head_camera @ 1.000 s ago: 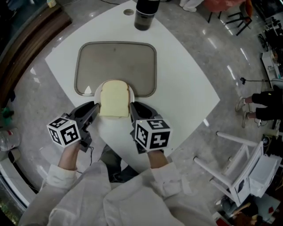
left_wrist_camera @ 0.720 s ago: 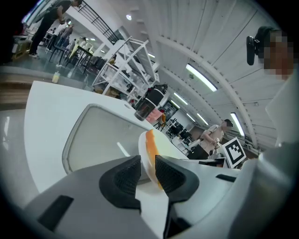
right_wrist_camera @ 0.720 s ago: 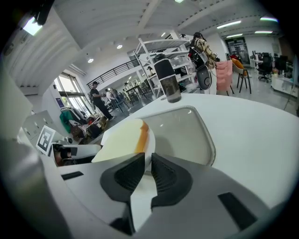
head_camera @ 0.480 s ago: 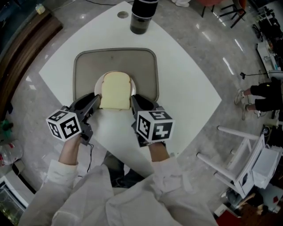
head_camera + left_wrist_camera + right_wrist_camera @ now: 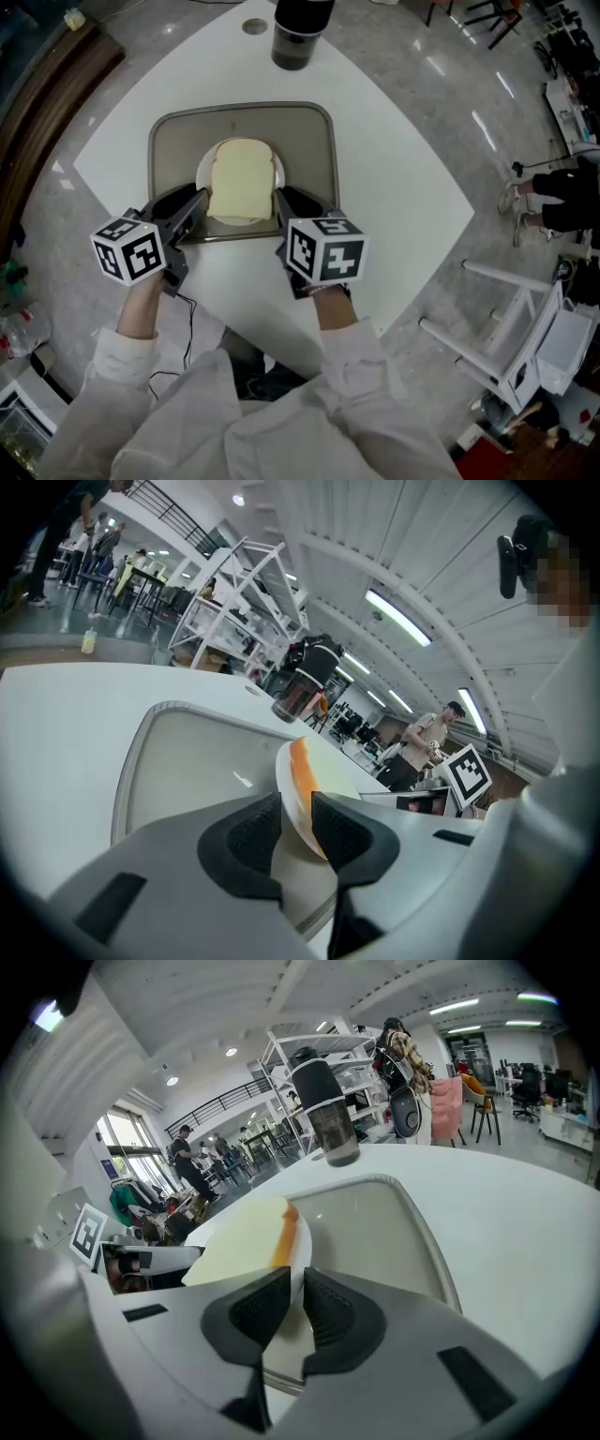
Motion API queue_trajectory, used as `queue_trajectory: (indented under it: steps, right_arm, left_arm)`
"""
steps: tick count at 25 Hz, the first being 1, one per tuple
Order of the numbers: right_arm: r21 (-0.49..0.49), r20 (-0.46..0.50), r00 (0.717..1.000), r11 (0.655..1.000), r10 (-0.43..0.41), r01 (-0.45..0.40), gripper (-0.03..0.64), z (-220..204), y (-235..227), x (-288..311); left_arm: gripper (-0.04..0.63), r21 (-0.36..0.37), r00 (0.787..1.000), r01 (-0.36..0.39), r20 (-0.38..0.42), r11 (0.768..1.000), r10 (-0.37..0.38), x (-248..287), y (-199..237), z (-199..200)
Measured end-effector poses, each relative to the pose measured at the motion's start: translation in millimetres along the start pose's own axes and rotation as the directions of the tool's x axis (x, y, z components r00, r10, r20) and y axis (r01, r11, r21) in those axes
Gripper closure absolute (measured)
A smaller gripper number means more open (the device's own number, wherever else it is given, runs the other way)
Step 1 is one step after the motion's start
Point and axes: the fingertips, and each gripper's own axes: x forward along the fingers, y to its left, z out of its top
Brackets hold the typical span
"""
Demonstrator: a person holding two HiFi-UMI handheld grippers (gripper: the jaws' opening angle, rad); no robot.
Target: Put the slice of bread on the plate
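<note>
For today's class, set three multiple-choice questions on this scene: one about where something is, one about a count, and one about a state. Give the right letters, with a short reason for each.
1. Where is the plate?
A. Clear of the tray, to its right
B. Over the tray
C. Clear of the tray, to its left

2. How many slices of bread lie on the plate?
A. One
B. Two
C. Three

3. What state are the left gripper and right gripper in?
A. Both open and empty
B. Only the left one shut on the plate
C. Both shut on the plate's rim

Answers:
1. B: the head view shows the plate inside the tray's outline.
2. A: a single pale slice covers most of the plate.
3. C: each gripper view shows the white rim pinched between that gripper's jaws.
</note>
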Motion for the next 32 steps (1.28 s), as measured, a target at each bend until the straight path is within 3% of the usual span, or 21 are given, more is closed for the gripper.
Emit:
queue_trajectory:
  steps: [4,11,21,32]
  right_arm:
    - [-0.011,-0.019,1.000,1.000,-0.005,0.005,0.566,4.2,-1.5,8.1]
    - [-0.008,-0.032,0.999,1.000,-0.008,0.007,0.566,9.1,-6.1,15.8]
    - [-0.017,-0.048,0.999,1.000,-0.015,0.014,0.565,9.9,-11.8,22.9]
    - [-0.037,-0.039,0.999,0.999,-0.014,0.013,0.565,9.9,-11.9,23.7]
  left_arm:
    - [0.506,0.045,0.998,-0.017,-0.056,0.999,0.020,6.0,7.9,1.8]
    - [0.506,0.062,0.993,-0.045,-0.106,0.997,0.052,14.4,15.1,3.4]
    - [0.506,0.175,0.957,-0.098,-0.253,0.980,0.141,27.3,27.7,-7.7]
    - [0.506,0.161,0.956,-0.096,-0.260,0.982,0.136,27.1,28.9,-7.2]
